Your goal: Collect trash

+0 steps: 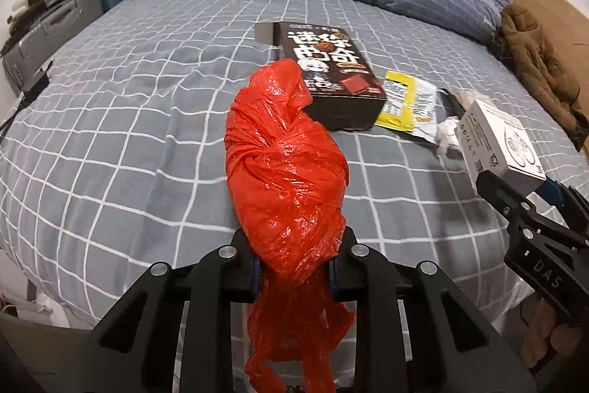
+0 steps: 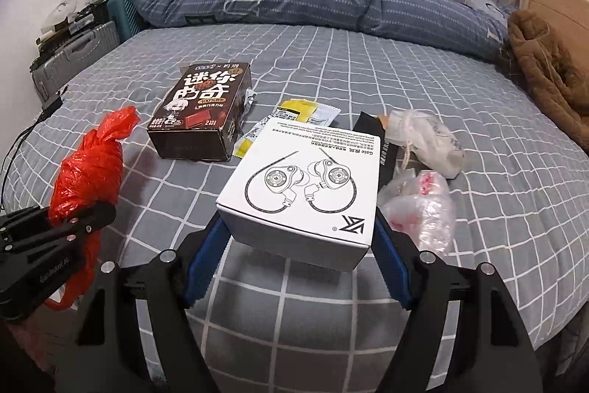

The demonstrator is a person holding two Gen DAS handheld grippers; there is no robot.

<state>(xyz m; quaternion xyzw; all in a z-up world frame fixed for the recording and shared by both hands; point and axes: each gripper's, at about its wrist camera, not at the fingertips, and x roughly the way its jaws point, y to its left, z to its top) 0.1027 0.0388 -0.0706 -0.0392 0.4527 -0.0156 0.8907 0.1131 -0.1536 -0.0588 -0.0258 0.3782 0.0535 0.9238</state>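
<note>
Now your left gripper [image 1: 294, 267] pinches the red bag [image 1: 287, 164] at frame centre, your right gripper [image 2: 298, 245] clamps the white box [image 2: 305, 186]; lift both clear, squeezing steadily.

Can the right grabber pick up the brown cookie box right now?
Probably not yet. The right gripper is already clamped on the white earphone box, so its jaws are full. The brown cookie box lies uncovered on the bed just beyond.

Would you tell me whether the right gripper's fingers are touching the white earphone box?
Touching: the right wrist view shows both blue fingers pressed against opposite sides of the white earphone box, held above the bed.
</note>
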